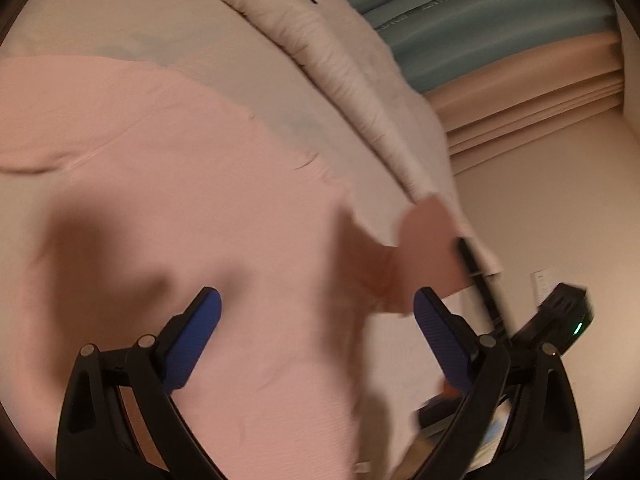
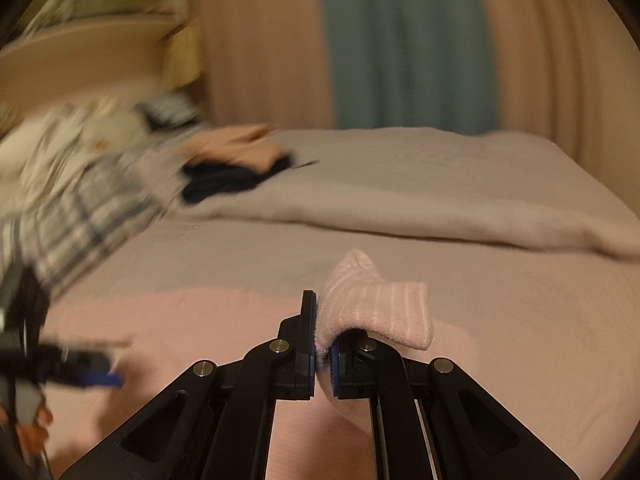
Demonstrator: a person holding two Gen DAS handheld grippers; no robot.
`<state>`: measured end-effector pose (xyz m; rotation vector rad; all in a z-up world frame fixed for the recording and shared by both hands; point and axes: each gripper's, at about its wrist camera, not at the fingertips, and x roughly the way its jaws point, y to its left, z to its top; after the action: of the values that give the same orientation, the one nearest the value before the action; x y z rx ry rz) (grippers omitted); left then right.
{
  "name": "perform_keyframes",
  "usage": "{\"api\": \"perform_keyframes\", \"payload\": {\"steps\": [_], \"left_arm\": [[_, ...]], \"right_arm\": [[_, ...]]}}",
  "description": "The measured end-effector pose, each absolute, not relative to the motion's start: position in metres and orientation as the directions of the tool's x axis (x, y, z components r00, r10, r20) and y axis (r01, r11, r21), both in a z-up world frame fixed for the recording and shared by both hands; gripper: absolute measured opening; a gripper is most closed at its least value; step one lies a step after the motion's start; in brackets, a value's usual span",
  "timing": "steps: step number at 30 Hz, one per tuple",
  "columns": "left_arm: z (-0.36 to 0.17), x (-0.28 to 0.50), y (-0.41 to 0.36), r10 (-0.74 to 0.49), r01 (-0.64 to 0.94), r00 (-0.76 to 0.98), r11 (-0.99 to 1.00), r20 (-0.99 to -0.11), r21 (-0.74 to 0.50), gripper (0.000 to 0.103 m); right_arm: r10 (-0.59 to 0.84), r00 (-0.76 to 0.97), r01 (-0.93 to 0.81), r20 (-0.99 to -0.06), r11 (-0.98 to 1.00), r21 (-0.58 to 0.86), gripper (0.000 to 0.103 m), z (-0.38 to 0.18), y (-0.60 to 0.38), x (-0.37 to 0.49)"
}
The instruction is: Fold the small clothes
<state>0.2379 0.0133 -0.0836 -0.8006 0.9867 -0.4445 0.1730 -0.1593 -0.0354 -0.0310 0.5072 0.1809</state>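
While the left gripper (image 1: 316, 312) hangs over the pink garment (image 1: 160, 208) spread on the bed (image 1: 248, 40), its blue fingers (image 1: 200, 328) stand wide apart, gripping nothing. Right of it, a lifted corner of the pink cloth shows, blurred. The right gripper (image 2: 322, 364) is clamped on a ribbed edge of that garment (image 2: 376, 308), the fold flopping over its right finger. A pale blanket (image 2: 420, 184) lies bunched beyond.

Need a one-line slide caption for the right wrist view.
Right hand-held gripper shut on a pink garment's ribbed edge, lifting it above the bed.
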Motion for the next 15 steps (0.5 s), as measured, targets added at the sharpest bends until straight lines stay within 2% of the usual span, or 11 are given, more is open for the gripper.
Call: {"api": "perform_keyframes", "payload": {"steps": [5,7,8,9,10,13,15], "left_arm": [[-0.097,0.268,0.019,-0.749,-0.007,0.466,0.529,-0.471,-0.849,0.097],[-0.106,0.278,0.027,-0.734,-0.029,0.463,0.548,-0.497,-0.836,0.097],[-0.112,0.280,0.035,-0.703,-0.057,0.473,0.576,-0.530,-0.815,0.097],[-0.118,0.282,0.043,-0.700,-0.070,0.463,0.583,-0.543,-0.810,0.097],[-0.125,0.282,0.047,-0.708,-0.084,0.450,0.574,-0.545,-0.815,0.097],[-0.141,0.276,0.059,-0.731,-0.108,0.426,0.544,-0.533,-0.832,0.097],[-0.147,0.271,0.061,-0.731,-0.106,0.413,0.554,-0.544,-0.826,0.097]], "right_arm": [[0.212,0.806,-0.317,-0.553,0.943,-0.100,0.007,-0.068,-0.086,0.193],[0.202,0.790,-0.360,-0.579,0.917,-0.171,0.007,-0.082,-0.063,0.193],[0.209,0.753,-0.415,-0.624,0.887,-0.204,0.008,-0.096,-0.049,0.197],[0.217,0.714,-0.457,-0.666,0.865,-0.209,0.016,-0.107,-0.040,0.201],[0.217,0.645,-0.523,-0.733,0.825,-0.216,0.021,-0.124,-0.028,0.203],[0.178,0.647,-0.582,-0.741,0.743,-0.330,0.030,-0.139,-0.015,0.184],[0.238,0.625,-0.648,-0.744,0.690,-0.323,0.053,-0.137,-0.013,0.166]]}}
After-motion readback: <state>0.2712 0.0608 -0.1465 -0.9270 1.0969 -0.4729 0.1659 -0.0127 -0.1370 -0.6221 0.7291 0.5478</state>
